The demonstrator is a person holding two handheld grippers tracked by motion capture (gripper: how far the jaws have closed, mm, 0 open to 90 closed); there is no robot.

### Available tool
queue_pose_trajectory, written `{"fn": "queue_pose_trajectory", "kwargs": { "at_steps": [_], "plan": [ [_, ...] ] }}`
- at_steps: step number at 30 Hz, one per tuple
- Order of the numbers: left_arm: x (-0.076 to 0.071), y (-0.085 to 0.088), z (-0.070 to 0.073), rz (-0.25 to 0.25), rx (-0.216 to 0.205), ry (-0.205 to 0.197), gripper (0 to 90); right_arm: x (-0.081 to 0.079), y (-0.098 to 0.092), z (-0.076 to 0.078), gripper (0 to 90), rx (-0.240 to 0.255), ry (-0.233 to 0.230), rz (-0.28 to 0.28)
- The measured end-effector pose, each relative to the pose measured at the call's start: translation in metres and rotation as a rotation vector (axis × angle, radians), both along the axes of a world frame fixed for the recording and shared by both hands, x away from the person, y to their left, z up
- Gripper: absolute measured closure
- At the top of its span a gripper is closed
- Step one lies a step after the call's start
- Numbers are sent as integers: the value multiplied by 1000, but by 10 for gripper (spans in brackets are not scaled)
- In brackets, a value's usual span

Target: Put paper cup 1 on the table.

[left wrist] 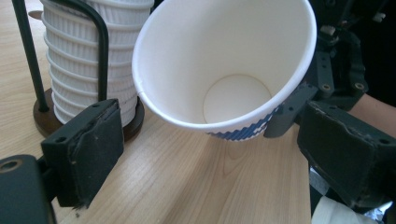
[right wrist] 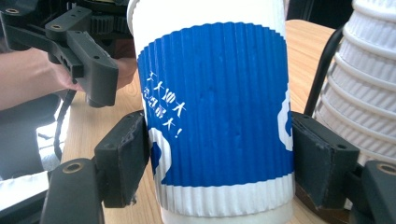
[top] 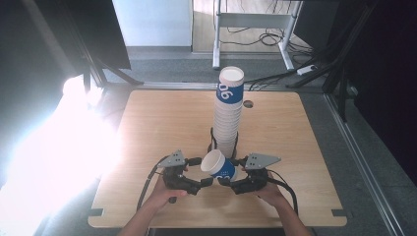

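A blue-and-white ribbed paper cup [top: 219, 165] lies tilted on its side just above the wooden table [top: 162, 123], its mouth turned toward my left gripper [top: 201, 172]. My right gripper [right wrist: 217, 163] is shut on the cup [right wrist: 215, 107], one pad on each side of the blue sleeve. In the left gripper view the cup's open mouth [left wrist: 224, 60] faces me. My left gripper [left wrist: 210, 154] is open, its pads wide apart and clear of the rim. A tall stack of matching cups [top: 229, 108] stands in a black wire holder right behind.
The stack's holder sits on a dark round base [left wrist: 44, 119] with a black wire hoop [left wrist: 100, 51] beside the cups. The table has a round cable hole [top: 248, 104] at the back. Bright glare washes out the left side; a desk frame [top: 255, 22] stands beyond.
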State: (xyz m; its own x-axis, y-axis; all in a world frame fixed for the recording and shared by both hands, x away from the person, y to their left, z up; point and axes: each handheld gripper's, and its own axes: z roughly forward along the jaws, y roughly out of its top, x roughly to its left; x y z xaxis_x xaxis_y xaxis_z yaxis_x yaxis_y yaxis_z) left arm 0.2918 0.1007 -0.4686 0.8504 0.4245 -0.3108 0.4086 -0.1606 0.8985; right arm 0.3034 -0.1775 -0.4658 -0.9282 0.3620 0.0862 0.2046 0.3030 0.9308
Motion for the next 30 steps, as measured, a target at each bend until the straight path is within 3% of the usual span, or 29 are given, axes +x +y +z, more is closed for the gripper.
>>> {"fn": "queue_pose_trajectory", "kwargs": {
  "at_steps": [15,23,30],
  "plan": [
    [-1,-9,4,5,-26,0,73,-1,-3,-1,261,71,-2,-27],
    [3,-21,16,46,-46,-12,55,-2,2,-3,261,102,-3,-36],
    [10,-29,15,105,-46,17,95,-3,9,-8,262,76,-14,-32]
  ]
}}
